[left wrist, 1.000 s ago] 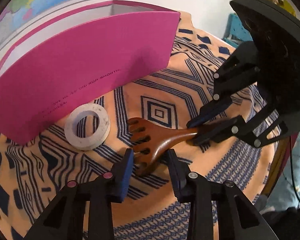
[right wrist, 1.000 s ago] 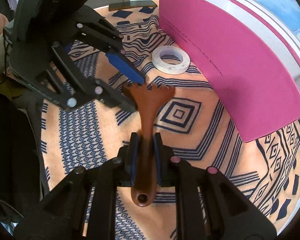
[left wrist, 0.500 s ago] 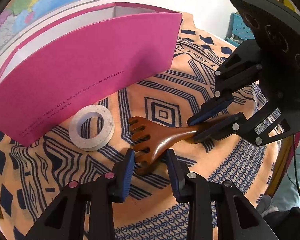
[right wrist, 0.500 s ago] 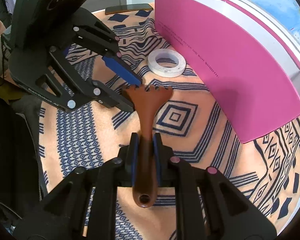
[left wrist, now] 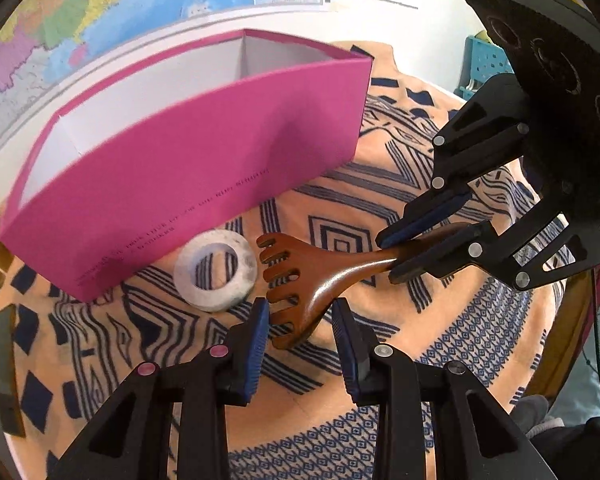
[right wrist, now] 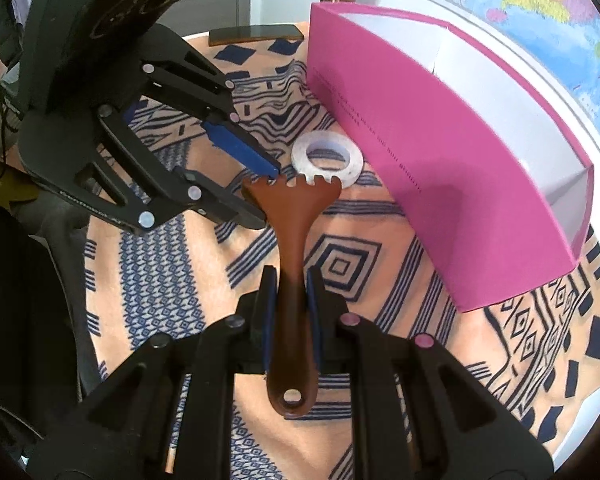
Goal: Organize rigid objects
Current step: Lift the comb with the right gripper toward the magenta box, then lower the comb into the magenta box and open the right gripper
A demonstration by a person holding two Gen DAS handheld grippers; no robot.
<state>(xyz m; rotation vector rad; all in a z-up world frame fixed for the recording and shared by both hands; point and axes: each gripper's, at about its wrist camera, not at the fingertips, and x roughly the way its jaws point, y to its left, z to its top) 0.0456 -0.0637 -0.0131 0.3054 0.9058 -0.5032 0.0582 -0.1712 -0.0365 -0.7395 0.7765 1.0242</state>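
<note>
Patterned counter cloth (left wrist: 440, 344); right hand-held gripper (right wrist: 292, 300) clamps wooden fork (right wrist: 294, 224), left hand-held gripper (left wrist: 300, 320) narrow, empty; next lift into pink box (left wrist: 188, 168).

My left gripper (left wrist: 300, 336) had little room: the wooden scratcher (left wrist: 312, 276) sat between its parted pads, and my right gripper (right wrist: 292, 300), clamped on the handle, blocked the right side. The tape roll (left wrist: 216, 276) crowded the left. The pink box (left wrist: 188, 172) walled off the far side; its top stood open. The near worktop (left wrist: 440, 360) lay free.
</note>
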